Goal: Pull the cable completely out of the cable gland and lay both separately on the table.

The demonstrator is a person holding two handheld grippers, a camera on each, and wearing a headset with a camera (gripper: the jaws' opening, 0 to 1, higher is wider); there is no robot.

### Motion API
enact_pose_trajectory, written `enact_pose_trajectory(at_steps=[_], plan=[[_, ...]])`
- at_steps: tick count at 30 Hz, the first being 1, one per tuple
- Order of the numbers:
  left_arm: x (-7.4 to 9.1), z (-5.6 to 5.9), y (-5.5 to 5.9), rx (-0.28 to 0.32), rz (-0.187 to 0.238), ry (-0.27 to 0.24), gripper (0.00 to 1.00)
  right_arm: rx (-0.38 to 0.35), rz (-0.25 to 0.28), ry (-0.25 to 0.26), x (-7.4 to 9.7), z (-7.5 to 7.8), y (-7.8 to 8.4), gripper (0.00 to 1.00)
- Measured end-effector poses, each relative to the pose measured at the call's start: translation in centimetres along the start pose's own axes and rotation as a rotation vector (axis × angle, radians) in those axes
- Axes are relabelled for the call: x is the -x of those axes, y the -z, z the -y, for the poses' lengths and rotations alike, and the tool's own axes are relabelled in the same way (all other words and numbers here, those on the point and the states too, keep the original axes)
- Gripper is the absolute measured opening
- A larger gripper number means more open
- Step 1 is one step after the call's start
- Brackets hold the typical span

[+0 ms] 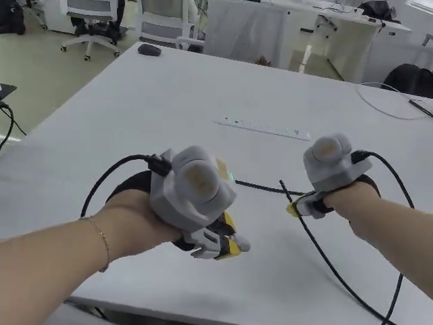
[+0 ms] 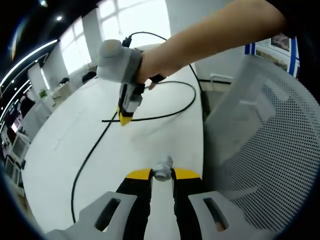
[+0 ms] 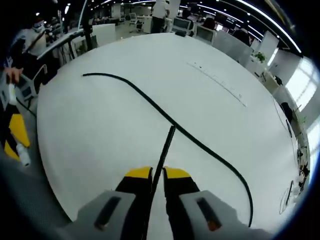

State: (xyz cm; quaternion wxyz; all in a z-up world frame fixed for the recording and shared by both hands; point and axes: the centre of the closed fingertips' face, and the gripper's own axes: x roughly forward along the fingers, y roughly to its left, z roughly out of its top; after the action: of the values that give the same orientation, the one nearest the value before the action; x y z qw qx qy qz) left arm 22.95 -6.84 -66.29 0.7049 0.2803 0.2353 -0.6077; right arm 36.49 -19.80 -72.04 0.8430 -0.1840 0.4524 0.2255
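Grey gland point(image 2: 163, 166) clamped, left claw point(image 2: 162, 174) — cable point(image 3: 169, 137), right claw point(image 3: 157, 173).

Smooth matt white table point(image 1: 169, 101). Black cable point(image 3: 167, 145), rubbery sheath, faint sheen. Pale grey cable gland point(image 2: 163, 167), plastic, slightly glossy. Matt grey plastic shell on left gripper point(image 2: 162, 176), yellow jaw tips. Grey perforated mesh panel point(image 2: 260, 125), right of frame.

text: none legible | white strip point(image 1: 264, 128): markings too small to read
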Motion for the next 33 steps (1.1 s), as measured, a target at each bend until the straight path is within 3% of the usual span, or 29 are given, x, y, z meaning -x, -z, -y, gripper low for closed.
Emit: enact_pose_trajectory(at_steps=[2,5,8,10,11,14,16,18,19,20,22,23,25,27,31,33], plan=[[0.0,-0.2,0.3,0.006,-0.005,-0.003,0.16,-0.013,0.003,-0.004,0.2,0.0,-0.3,0.24],[-0.1,-0.3,0.4,0.012,-0.007,-0.001,0.16,-0.022,0.055,-0.016,1.7,-0.7,-1.3,0.23],[-0.7,-0.6,0.5,0.035,-0.007,0.017,0.16,-0.056,0.153,-0.08,5.0,-3.2,-2.5,0.22],[-1.2,-0.4,0.9,0.05,-0.022,0.047,0.16,-0.058,0.203,-0.097,7.2,-4.4,-2.9,0.22],[-1.6,-0.2,1.0,0.086,-0.022,0.07,0.16,-0.05,0.244,-0.094,8.8,-4.9,-3.2,0.22],[-2.7,-0.6,1.6,0.122,-0.02,0.095,0.16,-0.035,0.281,-0.092,12.4,-6.2,-2.4,0.23],[-3.6,-1.0,2.6,0.176,-0.031,0.109,0.16,-0.035,0.312,-0.086,14.5,-6.8,-1.7,0.23],[-4.5,-1.4,3.0,0.265,0.004,0.12,0.16,-0.04,0.33,-0.072,16.2,-7.0,-0.8,0.22],[-4.8,-1.7,3.5,0.288,-0.008,0.115,0.16,-0.033,0.334,-0.058,17.0,-7.1,-0.2,0.22],[-5.2,-1.9,4.1,0.284,-0.025,0.119,0.16,-0.028,0.335,-0.047,17.3,-7.0,0.0,0.22],[-5.6,-2.2,4.8,0.194,-0.04,0.112,0.16,-0.03,0.347,-0.017,18.8,-6.8,1.0,0.22],[-5.8,-2.4,5.2,0.177,-0.055,0.101,0.16,-0.037,0.353,-0.01,19.2,-6.6,1.2,0.21],[-6.2,-1.8,5.4,0.12,-0.056,0.143,0.16,-0.042,0.356,0.004,19.9,-6.6,1.8,0.22],[-6.6,-1.8,6.1,0.087,-0.075,0.137,0.17,-0.037,0.355,0.017,20.3,-6.5,2.2,0.22],[-7.0,-1.4,6.8,0.063,-0.087,0.147,0.18,-0.052,0.342,0.029,20.5,-6.2,3.0,0.24],[-6.6,-1.3,7.1,0.057,-0.096,0.132,0.28,-0.087,0.339,0.01,20.4,-6.5,3.5,0.26]])
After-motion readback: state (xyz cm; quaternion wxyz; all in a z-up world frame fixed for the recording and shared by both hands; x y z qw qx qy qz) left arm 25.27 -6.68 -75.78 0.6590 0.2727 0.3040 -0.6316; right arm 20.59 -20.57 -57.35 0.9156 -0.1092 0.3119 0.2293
